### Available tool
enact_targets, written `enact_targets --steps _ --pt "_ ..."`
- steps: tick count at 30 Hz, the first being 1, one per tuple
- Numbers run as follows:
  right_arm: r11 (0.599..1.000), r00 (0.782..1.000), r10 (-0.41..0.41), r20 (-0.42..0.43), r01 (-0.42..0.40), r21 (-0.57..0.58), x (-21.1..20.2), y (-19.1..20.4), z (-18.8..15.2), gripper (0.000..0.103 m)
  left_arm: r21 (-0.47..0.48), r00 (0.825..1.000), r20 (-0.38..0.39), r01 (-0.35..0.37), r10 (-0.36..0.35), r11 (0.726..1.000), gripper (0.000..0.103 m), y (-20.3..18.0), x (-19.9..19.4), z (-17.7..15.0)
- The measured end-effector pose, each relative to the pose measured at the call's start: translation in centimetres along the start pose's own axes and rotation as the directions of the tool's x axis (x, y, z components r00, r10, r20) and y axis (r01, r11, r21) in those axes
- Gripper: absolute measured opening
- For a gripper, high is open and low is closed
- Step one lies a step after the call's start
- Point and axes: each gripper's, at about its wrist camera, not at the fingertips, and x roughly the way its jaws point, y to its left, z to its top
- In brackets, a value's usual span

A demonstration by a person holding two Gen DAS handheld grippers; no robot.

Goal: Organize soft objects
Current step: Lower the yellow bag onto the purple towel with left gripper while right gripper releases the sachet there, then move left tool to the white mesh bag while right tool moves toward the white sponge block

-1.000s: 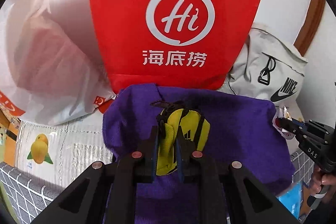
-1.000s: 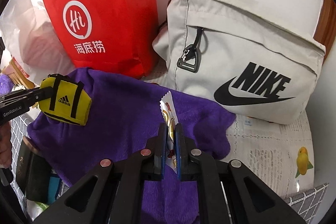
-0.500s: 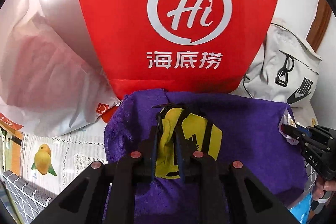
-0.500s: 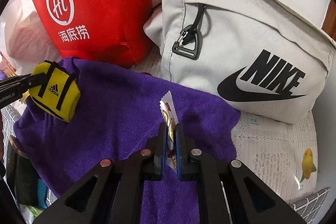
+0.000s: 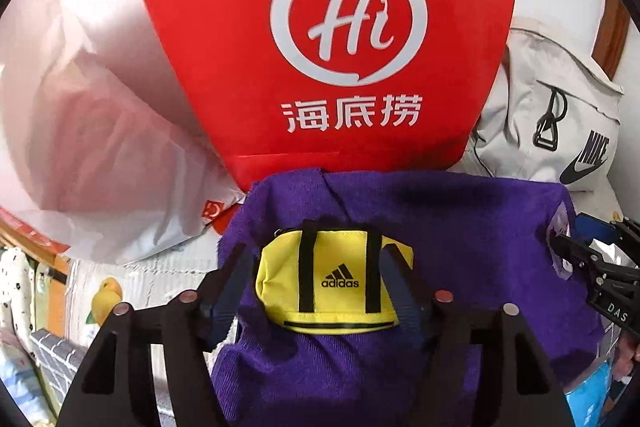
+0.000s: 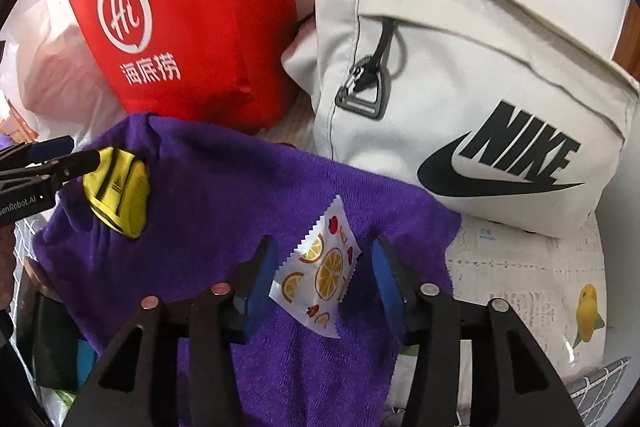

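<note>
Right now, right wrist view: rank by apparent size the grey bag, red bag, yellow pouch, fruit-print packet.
1. Grey bag
2. Red bag, partly cut off by the frame, so its lead over nothing below is safe but its true extent is unsure
3. Yellow pouch and fruit-print packet: look alike; the packet is nearer the camera.
</note>
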Motion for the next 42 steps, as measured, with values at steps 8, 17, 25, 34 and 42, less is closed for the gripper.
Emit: enact_targets --steps 8,17,25,34,42 --pt "1.0 0.999 0.002 0.046 -0.003 0.021 -4.2 0.5 -0.7 0.06 -0.022 0.993 0.106 0.054 -0.052 0.998 0.069 0.7 -5.5 -2.2" --pt "0.999 0.995 0.003 0.098 -0.007 0.036 -10.8 2.4 -4.1 0.06 -0.066 0.994 0.11 0.018 -0.011 0.998 0.069 2.4 -12.1 -6.5" --pt "0.998 0.988 -0.002 0.156 -0.007 0.059 -17.5 4.0 -10.0 0.06 -0.095 0.992 0.124 0.049 -0.037 0.994 0.069 3.2 -16.8 -12.0" --pt "0.998 0.989 -0.008 0.145 -0.001 0.065 -21.1 5.5 -16.1 0.06 -0.124 0.991 0.125 0.053 -0.037 0.991 0.069 4.1 -20.0 -18.5" --pt "0.996 0.992 0.005 0.127 -0.016 0.087 -22.3 5.6 -20.4 0.06 -0.156 0.992 0.089 0.102 -0.088 0.983 0.069 3.8 -19.5 -23.4"
